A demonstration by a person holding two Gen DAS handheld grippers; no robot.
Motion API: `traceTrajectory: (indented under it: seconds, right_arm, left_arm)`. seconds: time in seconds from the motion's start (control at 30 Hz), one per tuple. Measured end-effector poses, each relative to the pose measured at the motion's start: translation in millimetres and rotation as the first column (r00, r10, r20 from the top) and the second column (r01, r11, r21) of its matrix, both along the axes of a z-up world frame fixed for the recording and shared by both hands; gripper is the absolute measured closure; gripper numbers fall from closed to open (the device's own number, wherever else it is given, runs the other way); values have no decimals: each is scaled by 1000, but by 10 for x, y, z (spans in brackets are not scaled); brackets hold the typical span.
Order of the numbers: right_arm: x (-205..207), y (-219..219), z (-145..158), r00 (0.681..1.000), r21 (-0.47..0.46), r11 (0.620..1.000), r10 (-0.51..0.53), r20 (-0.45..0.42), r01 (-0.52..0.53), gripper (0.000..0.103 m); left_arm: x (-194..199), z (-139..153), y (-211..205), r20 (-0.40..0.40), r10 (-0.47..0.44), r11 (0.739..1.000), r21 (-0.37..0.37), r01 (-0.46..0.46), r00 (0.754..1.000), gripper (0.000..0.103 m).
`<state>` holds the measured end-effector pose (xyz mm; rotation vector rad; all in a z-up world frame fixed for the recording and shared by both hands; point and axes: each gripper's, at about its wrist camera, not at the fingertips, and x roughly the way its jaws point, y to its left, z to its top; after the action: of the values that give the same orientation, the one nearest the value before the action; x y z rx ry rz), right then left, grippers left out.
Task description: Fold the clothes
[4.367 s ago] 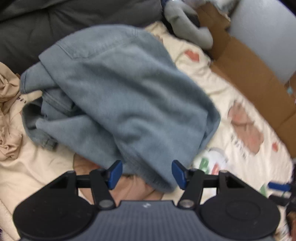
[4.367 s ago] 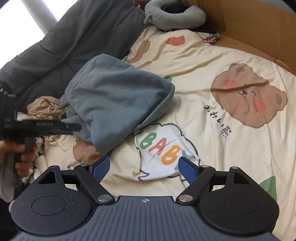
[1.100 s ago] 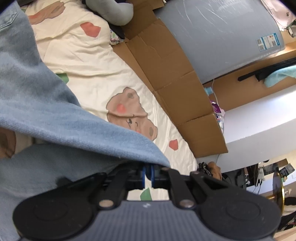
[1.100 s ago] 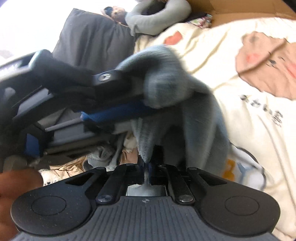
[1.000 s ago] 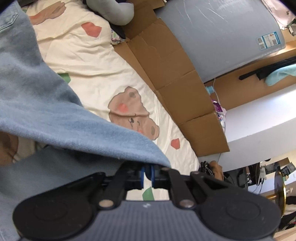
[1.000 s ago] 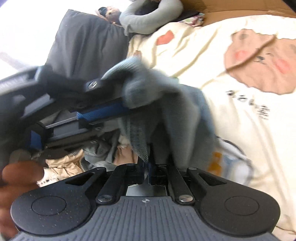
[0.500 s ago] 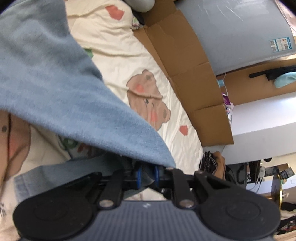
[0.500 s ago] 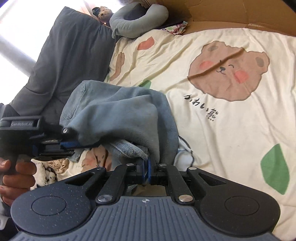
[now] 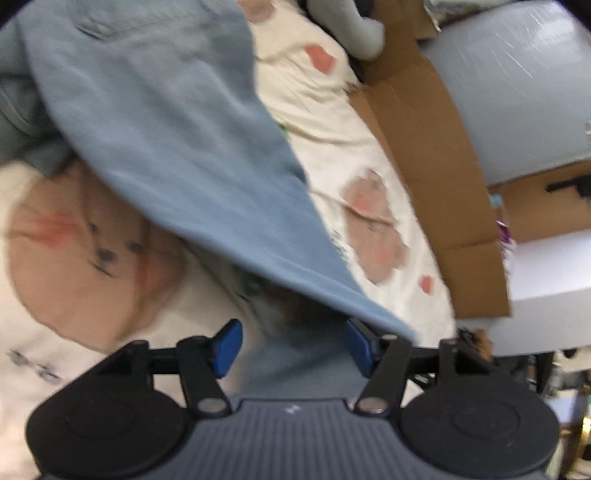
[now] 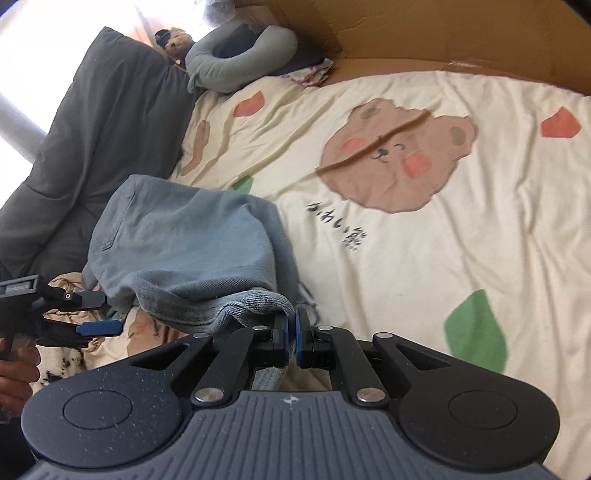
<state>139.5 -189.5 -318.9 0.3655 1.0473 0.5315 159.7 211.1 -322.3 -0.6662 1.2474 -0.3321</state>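
1. Right claw point(image 10: 291, 338): jaws pressed together on a hemmed edge of the blue denim garment point(image 10: 192, 236); the cloth rises from the pinch and drapes away to the left.
2. Left claw point(image 9: 291, 345): jaws wide apart, nothing clamped; a fold of the garment point(image 9: 177, 147) hangs over and between them, brushing the right-hand finger; in the right wrist view the same claw point(image 10: 98, 312) stands open at the garment's left edge, held by a hand point(image 10: 14, 373).
3. Garment: bunched in a loose heap on the cream bear-print bedsheet point(image 10: 424, 240), one edge lifted by the right claw, the rest resting on the bed; whether any fold is formed cannot be told.
4. Further off: a tan garment point(image 10: 70, 282) beside the heap; a dark grey pillow point(image 10: 96, 122); a grey neck cushion point(image 10: 240, 55); brown cardboard point(image 10: 424, 33) along the bed edge.
5. Risks, as judged: held by one edge only, the heavy denim may slip from the thin pinch or swing and bunch further; the open left claw may close on two layers at once; the nearby tan garment may be dragged along.
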Motion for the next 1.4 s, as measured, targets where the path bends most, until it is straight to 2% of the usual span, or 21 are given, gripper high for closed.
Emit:
traceTrajectory:
  seconds: [0.1,0.2,0.43,0.57,0.77,0.87,0.93,0.97,1.0,1.03,1.2,1.4]
  right_arm:
    - [-16,-101,25,1000,-20,1000,-14,7,14,102]
    - [-33,-202,49,1000,-40,999,-28,14,29,102]
    - [-69,-360,153,998,-88,995,-41,44,45,102]
    - [-77,-398,210,998,-119,992,-36,54,42,102]
    - [-77,-401,296,997,-134,990,-25,75,35,102]
    - [-68,-403,331,996,-140,989,-24,87,36,102]
    - [-61,-410,345,996,-142,989,-27,90,40,102]
    - [-53,-413,352,995,-143,989,-29,91,42,102]
    - [-44,-415,357,995,-145,988,-31,93,44,102]
    - [-33,-413,368,995,-151,987,-32,97,46,102]
    - [61,-381,483,989,-180,982,-21,143,47,102]
    - [250,-371,640,979,-209,977,-4,205,48,102]
  left_arm:
    - [48,-18,183,17,57,998,30,-57,998,38]
    - [123,20,416,89,112,988,96,-120,990,38]
    - [385,28,960,210,231,933,231,-278,950,37]
    - [531,69,1313,240,265,911,254,-324,934,37]
    - [818,-19,1626,257,301,896,252,-365,918,34]
    - [931,-114,1716,252,336,898,206,-389,908,40]
    - [966,-119,1760,239,362,890,200,-411,901,61]
    - [975,-98,1772,244,375,885,195,-424,895,66]
    - [985,-76,1783,249,387,879,190,-436,888,82]
    - [1012,-27,1769,263,377,880,198,-432,888,86]
    - [1169,210,1655,337,312,886,235,-400,889,91]
    - [1445,498,1469,412,273,879,259,-400,869,91]
